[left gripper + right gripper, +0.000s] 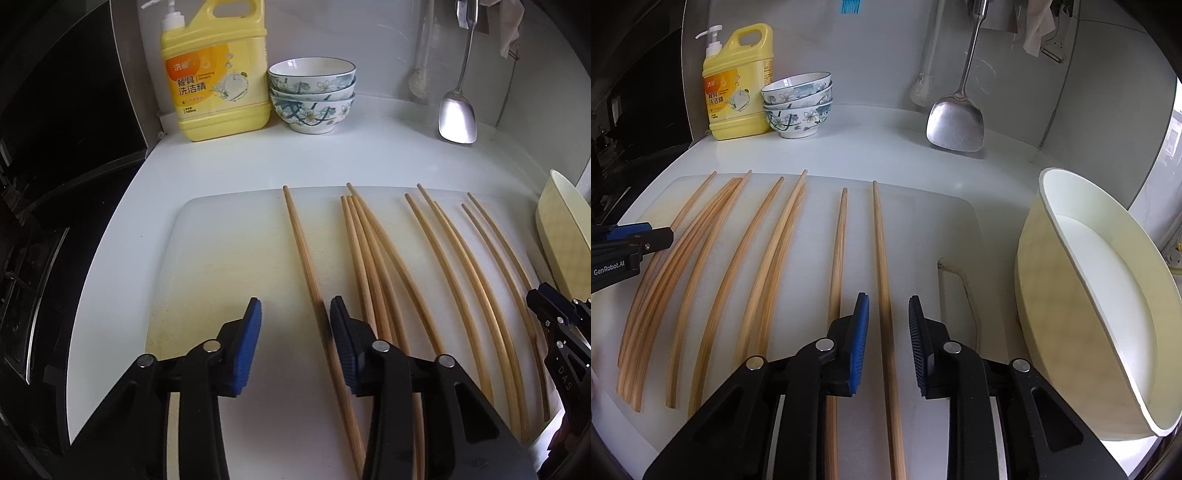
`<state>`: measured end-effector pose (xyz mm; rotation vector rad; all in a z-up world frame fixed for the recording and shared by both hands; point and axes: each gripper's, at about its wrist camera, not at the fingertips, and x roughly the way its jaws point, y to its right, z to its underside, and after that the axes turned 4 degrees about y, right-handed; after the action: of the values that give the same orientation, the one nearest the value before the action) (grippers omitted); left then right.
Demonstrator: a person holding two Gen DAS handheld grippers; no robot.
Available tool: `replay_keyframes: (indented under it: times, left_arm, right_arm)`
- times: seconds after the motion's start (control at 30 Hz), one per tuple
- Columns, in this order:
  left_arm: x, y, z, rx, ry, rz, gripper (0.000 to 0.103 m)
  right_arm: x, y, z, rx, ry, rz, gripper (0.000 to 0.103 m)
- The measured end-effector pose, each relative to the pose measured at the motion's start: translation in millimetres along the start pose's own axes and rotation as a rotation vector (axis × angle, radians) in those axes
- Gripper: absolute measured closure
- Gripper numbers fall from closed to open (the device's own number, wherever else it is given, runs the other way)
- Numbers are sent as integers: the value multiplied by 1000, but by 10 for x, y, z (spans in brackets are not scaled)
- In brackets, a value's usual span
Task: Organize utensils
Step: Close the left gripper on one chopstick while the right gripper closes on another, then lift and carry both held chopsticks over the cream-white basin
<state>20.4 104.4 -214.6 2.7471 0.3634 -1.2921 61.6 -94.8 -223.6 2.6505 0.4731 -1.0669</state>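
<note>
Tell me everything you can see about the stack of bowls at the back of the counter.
The stack of bowls is three small bowls, apparently ceramic, nested upright one inside another. They are white with blue-green flower patterns outside and a dark blue line around the rim; the top bowl looks empty and white inside. The stack stands on the white counter near the back wall, close beside the yellow dish-soap jug, and apart from the cutting board. Whether bowls and jug touch is unclear.

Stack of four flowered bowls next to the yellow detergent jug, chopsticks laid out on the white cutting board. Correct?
Not quite: the stack of bowls is three, not four; the left wrist view shows three rims. It does stand beside the yellow detergent jug, and the chopsticks lie on the white cutting board.
</note>
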Motion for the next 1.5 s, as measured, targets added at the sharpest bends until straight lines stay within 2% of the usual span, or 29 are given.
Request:
replay_keyframes:
  times: [0.1,0.2,0.43,0.67,0.87,1.0,1.13,1.23,1.4,1.5]
  left_arm:
    - [5,52,-15,13,-10,24,86]
    - [12,76,-22,22,-19,44,94]
    - [25,8,-31,7,-38,85,96]
    - [-70,-119,-30,1,-32,83,96]
    - [-324,-126,-143,43,-14,104,96]
    - [-558,-23,-261,100,5,144,96]
    - [-823,215,-416,167,41,220,96]
    - [-1007,527,-527,234,70,303,96]
    - [-1169,1237,-676,331,94,446,96]
    - [-1215,1713,-763,370,99,516,96]
  right_arm:
    - [15,-13,-18,-3,-13,-19,91]
    - [31,-8,-41,3,-30,-44,96]
    - [26,32,-34,51,-36,-63,97]
    - [-87,28,-69,94,-10,-58,97]
    - [-400,-44,-256,130,43,-70,97]
    - [-712,-23,-374,174,74,-56,97]
    - [-1038,170,-397,233,93,-6,97]
    - [-1284,436,-339,286,105,61,97]
    - [-1606,1011,-173,371,115,177,97]
    - [-1705,1409,-72,425,117,217,97]
